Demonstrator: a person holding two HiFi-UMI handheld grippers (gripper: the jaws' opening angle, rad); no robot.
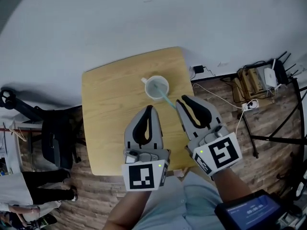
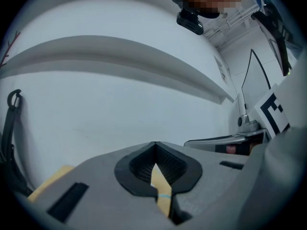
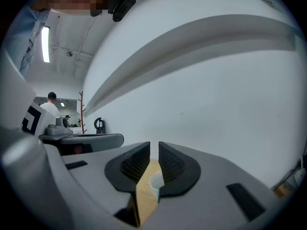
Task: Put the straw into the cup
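Shows a small square table (image 1: 110, 109) of pale wood, standing on a plank floor (image 1: 225, 116) just beside a white wall (image 1: 144, 18). Bears one pale translucent cup (image 1: 156, 86), upright, toward the far edge and right of middle. Holds a turquoise straw (image 1: 166, 100) leaning out toward the near right.

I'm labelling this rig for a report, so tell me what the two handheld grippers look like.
The left gripper and right gripper both have light grey plastic bodies with black ribbed fingers that taper to a point. Each carries a cube with black-and-white square markers and a small green light. The forearms show no sleeves.
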